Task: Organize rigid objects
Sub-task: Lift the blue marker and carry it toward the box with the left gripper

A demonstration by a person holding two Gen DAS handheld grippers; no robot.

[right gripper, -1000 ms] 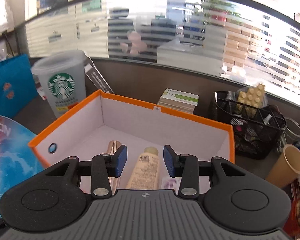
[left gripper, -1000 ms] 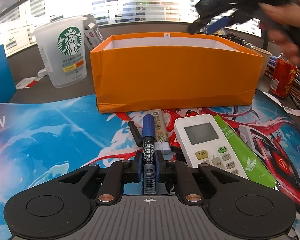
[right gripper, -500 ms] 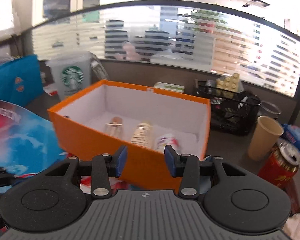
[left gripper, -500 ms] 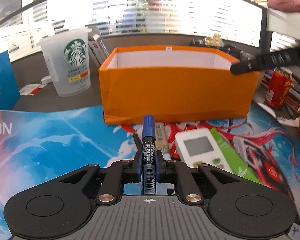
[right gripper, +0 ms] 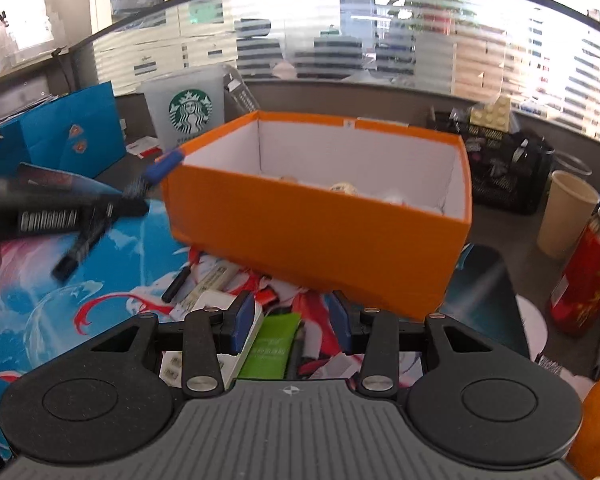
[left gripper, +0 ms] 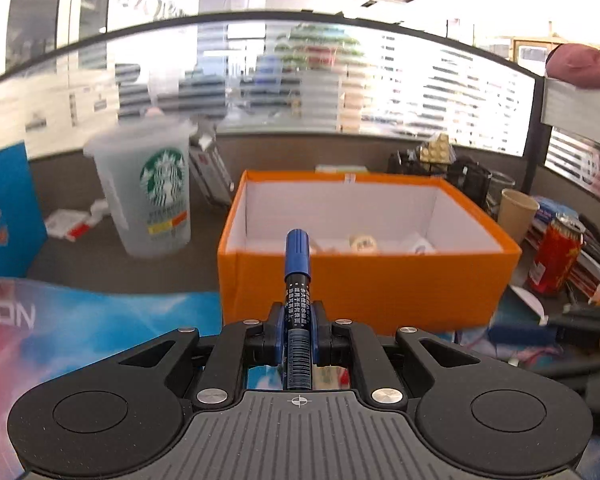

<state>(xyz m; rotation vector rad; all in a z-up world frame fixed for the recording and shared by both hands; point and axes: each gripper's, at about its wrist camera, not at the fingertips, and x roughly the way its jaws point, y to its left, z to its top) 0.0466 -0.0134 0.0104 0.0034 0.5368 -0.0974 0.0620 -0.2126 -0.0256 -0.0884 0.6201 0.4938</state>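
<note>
One marker (left gripper: 297,276) clamped in left hand-held gripper (left gripper: 297,332), orange box (left gripper: 364,288) ahead

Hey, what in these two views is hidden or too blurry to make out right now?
- Items inside the orange box: left wrist view, near wall hides all but their tops.
- Green packet: right wrist view, gripper body cuts it off.
- Left gripper: right wrist view, motion-blurred.
- Marker text: too small.

Matt cardboard box (left gripper: 364,284), glossy plastic marker (left gripper: 297,264).
</note>
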